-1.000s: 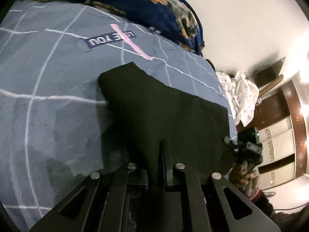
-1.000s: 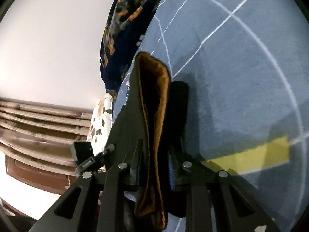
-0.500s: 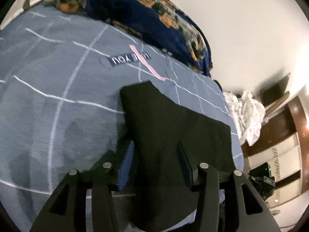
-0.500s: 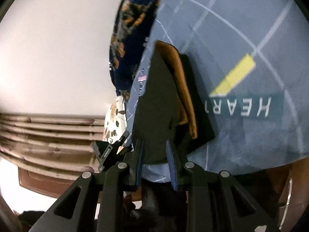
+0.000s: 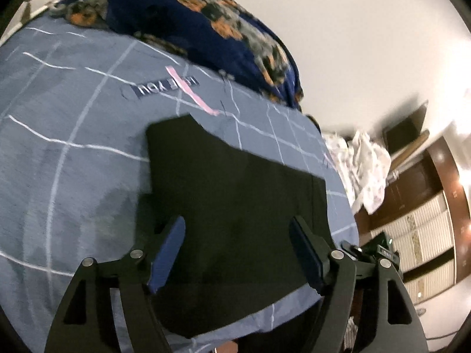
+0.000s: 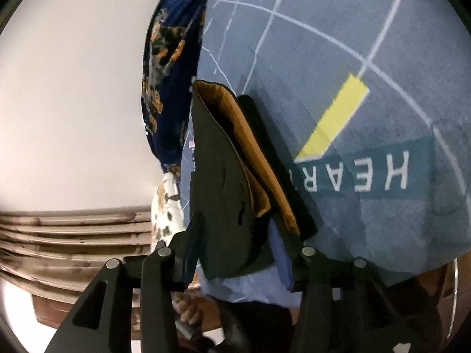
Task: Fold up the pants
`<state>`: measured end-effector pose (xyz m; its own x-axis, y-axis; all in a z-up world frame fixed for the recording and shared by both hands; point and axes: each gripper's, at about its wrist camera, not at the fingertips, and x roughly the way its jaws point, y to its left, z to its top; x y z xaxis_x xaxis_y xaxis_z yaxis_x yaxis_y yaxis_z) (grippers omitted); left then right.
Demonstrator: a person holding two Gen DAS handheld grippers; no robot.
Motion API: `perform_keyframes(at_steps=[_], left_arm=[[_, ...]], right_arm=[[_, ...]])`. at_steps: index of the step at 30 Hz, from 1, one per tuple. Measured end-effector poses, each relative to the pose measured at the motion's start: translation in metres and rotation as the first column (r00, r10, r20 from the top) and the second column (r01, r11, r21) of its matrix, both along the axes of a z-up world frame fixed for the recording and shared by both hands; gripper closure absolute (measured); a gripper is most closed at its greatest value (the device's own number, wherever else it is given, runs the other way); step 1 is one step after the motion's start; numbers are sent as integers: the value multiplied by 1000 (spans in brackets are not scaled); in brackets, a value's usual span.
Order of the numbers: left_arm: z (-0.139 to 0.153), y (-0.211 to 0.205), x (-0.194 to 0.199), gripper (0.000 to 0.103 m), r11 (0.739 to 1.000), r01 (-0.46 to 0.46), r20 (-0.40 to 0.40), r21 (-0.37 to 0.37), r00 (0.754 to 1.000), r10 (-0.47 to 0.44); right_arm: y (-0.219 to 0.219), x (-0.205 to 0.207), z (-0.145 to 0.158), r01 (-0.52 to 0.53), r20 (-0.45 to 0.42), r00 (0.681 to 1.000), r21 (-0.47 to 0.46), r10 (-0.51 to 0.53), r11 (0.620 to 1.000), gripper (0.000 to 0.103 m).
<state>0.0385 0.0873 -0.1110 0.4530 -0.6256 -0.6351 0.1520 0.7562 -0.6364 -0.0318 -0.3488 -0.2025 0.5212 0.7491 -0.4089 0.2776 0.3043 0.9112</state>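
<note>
"HEART" (image 6: 379, 173) is showing on the grey bedsheet (image 5: 73, 176); folded black pants (image 5: 235, 206) are lying flat, both grippers (image 5: 237, 253) (image 6: 235, 247) opening, clear of them.

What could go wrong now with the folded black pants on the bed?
1. The folded pants lie close to the edge of the bed, so a nudge might slide them off.
2. The left gripper, whose jaws have just been opening, hangs over the cloth; a finger could snag it and undo the fold.
3. The right gripper, also just opening, has the pants' corner between its fingers and could drag it.
</note>
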Motion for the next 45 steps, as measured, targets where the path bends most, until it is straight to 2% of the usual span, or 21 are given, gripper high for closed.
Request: perform_keyframes(at_steps=[1,3,6,9,12,14,16,22,26,30,33,36,39,41,43,45], left_arm=[[-1,-5,-1,30,1000,9,2,12,1000,-9],[-2,-14,-2,30,999,23,1,43,1000,-23],[0,-19,-3,30,999,36,7,33,999,-36],[1,-28,-6,29,996,60,20,70,998,-62],[-6,-35,-7,29,993,79,8,87,997,-80],[-13,-37,-5,29,991,94,-15,93,996,-93],[-21,-38,-4,29,990,95,-29,102,995,-93],[-29,-38,-4,28,992,88,-38,93,996,-85],[-37,-43,-3,28,985,108,-41,137,994,-103],[-42,-43,-6,26,986,100,-10,135,995,-100],[-42,-43,-6,26,985,101,-7,137,995,-101],[-42,-42,-6,26,985,105,-8,135,994,-105],[-42,-41,-5,26,987,100,-12,122,995,-99],[-43,-40,-5,25,989,95,-17,112,995,-94],[-42,-40,-5,25,990,94,-20,109,996,-92],[-42,-41,-5,25,989,95,-19,114,995,-93]], right_arm=[[2,1,3,-10,9,1000,-43,11,999,90],[5,0,7,-12,22,1000,-56,14,998,91],[8,-5,24,-19,74,997,-43,22,999,91],[10,-13,32,-22,80,997,16,21,1000,91],[13,-21,10,-27,12,1000,16,27,999,92],[9,-27,-12,0,-56,998,54,3,999,93],[6,-31,-23,19,-87,996,75,-13,997,94],[6,-33,-10,11,-57,998,43,-9,999,94],[5,-31,-22,18,-92,996,46,-13,999,94],[4,-28,-23,4,-100,995,50,1,999,94],[5,-25,-18,-16,-88,996,34,19,999,91],[4,-22,3,-56,-56,997,-57,53,997,85],[-8,-21,29,-47,1,999,-180,47,983,73],[-13,-19,32,-61,6,998,-220,64,974,51],[-13,-12,28,-88,-11,996,-250,88,964,45],[-10,-6,25,-110,-21,994,-262,108,959,45]])
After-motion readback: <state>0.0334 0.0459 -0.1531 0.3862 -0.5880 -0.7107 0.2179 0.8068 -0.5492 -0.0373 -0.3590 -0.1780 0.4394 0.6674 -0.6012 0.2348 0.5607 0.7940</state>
